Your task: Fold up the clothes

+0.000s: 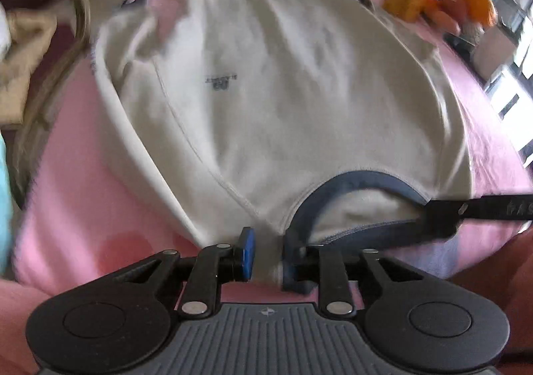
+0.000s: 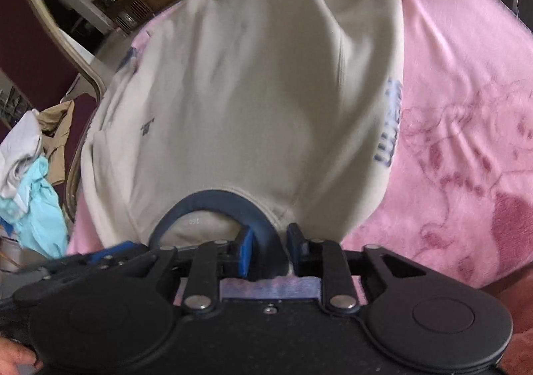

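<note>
A cream T-shirt [image 1: 283, 92] with a navy collar [image 1: 359, 182] lies spread flat on a pink blanket [image 1: 66, 191], neck end nearest me. My left gripper [image 1: 269, 255] stands open at the shoulder seam beside the collar, cream cloth lying in the gap between its blue pads. In the right wrist view the same T-shirt [image 2: 250, 92] stretches away, and my right gripper [image 2: 270, 250] is open with the navy collar [image 2: 213, 200] band lying between its fingers. The right gripper's black finger [image 1: 439, 216] shows at the collar's other side in the left wrist view.
A chair [image 2: 40, 42] with a maroon back stands off the blanket's left side, with beige, white and light blue clothes [image 2: 30, 175] piled on it. Orange objects [image 1: 443, 5] sit at the far right corner. The pink blanket [image 2: 466, 142] with a floral print extends to the right.
</note>
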A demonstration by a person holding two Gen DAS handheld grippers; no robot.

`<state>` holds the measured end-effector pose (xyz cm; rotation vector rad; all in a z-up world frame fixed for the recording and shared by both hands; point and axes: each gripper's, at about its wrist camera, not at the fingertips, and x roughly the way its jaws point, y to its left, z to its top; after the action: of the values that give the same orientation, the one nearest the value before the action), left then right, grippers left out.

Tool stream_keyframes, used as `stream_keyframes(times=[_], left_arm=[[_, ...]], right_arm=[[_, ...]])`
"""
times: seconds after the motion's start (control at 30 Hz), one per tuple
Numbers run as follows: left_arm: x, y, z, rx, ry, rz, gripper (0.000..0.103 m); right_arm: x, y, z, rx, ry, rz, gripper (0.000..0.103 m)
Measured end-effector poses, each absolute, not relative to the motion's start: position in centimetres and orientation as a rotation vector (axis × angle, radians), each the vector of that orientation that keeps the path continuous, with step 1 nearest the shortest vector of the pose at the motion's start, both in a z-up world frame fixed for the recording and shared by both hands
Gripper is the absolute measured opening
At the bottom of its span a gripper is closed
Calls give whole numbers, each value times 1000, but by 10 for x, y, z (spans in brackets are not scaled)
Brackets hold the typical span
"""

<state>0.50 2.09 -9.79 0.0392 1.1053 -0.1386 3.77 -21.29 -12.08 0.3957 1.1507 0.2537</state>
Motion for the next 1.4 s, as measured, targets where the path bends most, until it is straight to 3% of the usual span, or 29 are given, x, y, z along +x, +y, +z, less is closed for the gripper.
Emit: stream_keyframes(times=[0.13, 0.27, 0.47, 0.63, 0.77, 0.9, 1.1, 1.13, 1.17, 1.2, 1.4], left_arm=[[1, 29, -80, 22, 1127, -162, 20], [17, 39, -35, 14, 969, -107, 20], [59, 37, 19, 15, 769, -58, 21], [106, 26, 23, 38, 703, -34, 27], [148, 3, -11, 84, 812, -49, 28], [173, -25, -43, 125, 926, -80, 31], [176, -44, -59, 124, 942, -119, 36], [174, -45, -60, 121, 943, -119, 36], [172, -46, -60, 117, 945, -118, 37], [170, -46, -61, 115, 947, -117, 37], [147, -46, -59, 126, 939, -113, 36]], right_arm=[[30, -222, -98, 414, 1122, 270, 22], [36, -238, -47, 508, 962, 293, 22], [67, -258, 18, 592, 729, 295, 34], [119, -275, 20, 658, 598, 215, 46], [175, -307, -14, 640, 583, 59, 47], [232, -344, -73, 640, 724, -97, 38], [275, -357, -125, 567, 897, -137, 34], [279, -356, -129, 553, 900, -140, 30], [281, -354, -131, 547, 896, -139, 10], [284, -352, -133, 540, 892, -139, 3], [256, -348, -96, 514, 716, -235, 3]])
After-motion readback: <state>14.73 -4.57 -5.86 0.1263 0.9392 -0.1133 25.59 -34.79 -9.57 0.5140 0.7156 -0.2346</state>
